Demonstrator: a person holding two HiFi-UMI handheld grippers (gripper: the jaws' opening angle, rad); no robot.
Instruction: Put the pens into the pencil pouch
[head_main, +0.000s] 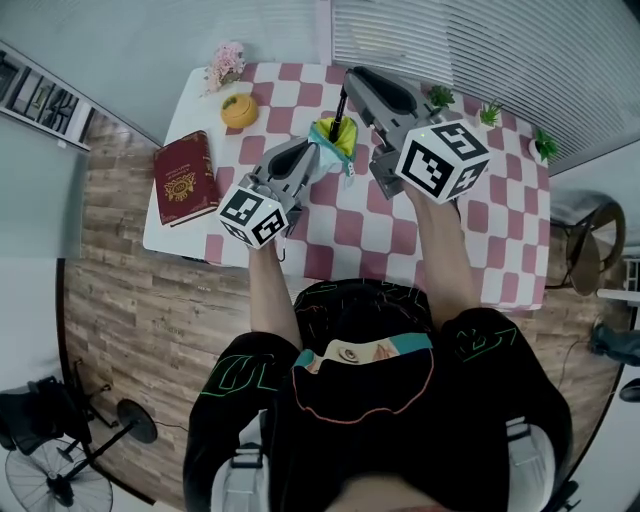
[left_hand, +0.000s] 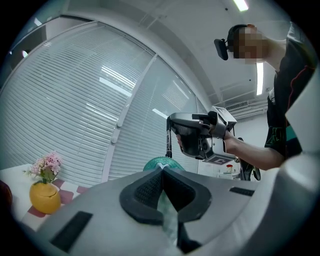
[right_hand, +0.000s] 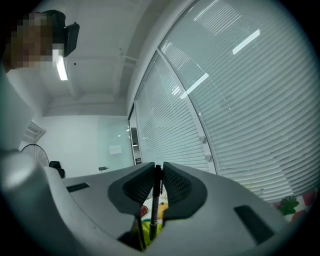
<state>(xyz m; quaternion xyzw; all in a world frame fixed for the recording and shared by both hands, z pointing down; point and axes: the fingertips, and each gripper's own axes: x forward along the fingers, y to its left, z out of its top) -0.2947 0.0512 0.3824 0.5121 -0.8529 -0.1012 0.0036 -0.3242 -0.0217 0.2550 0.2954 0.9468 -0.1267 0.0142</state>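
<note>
A teal and yellow pencil pouch hangs above the checkered table, its mouth facing up. My left gripper is shut on the pouch's edge; the pale fabric shows pinched between its pads. My right gripper is shut on a black pen that hangs upright, its lower end over the pouch's yellow lining. In the right gripper view the pen stands between the pads, with the yellow inside of the pouch below. The left gripper view shows the right gripper and pen above the pouch's teal top.
A red book lies at the table's left edge. An orange vase with pink flowers stands at the far left corner. Small green plants line the far right edge. A chair stands to the right.
</note>
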